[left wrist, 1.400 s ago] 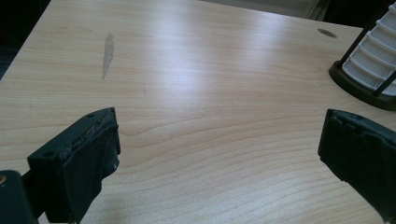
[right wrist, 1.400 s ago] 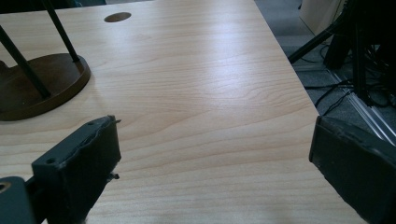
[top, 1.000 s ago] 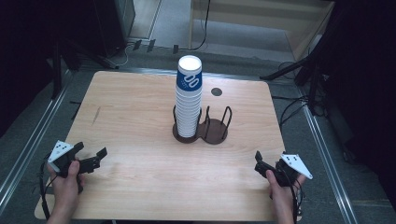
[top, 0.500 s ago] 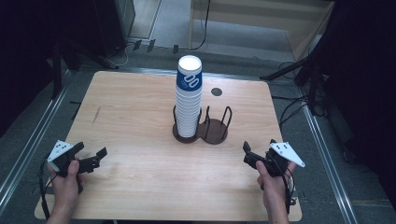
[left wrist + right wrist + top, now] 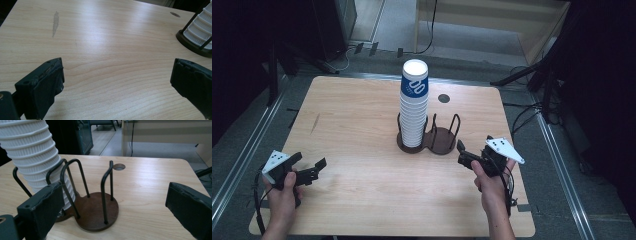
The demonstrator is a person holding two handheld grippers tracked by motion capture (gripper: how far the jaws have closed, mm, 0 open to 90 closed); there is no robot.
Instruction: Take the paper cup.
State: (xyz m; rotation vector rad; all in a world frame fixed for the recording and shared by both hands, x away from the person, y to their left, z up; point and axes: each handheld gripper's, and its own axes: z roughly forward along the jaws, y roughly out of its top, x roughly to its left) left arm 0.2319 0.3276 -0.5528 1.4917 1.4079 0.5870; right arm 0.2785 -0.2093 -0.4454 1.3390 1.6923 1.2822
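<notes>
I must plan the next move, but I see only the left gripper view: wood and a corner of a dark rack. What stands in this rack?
Observer: A tall stack of paper cups fills the left ring of the cup holder; the top cup has a blue band.
Operator: Is the other ring free?
Observer: Yes, the right gripper view shows its brown base bare.
Operator: Where is the right gripper?
Observer: The right gripper is open, just right of the holder, not touching it.
</notes>
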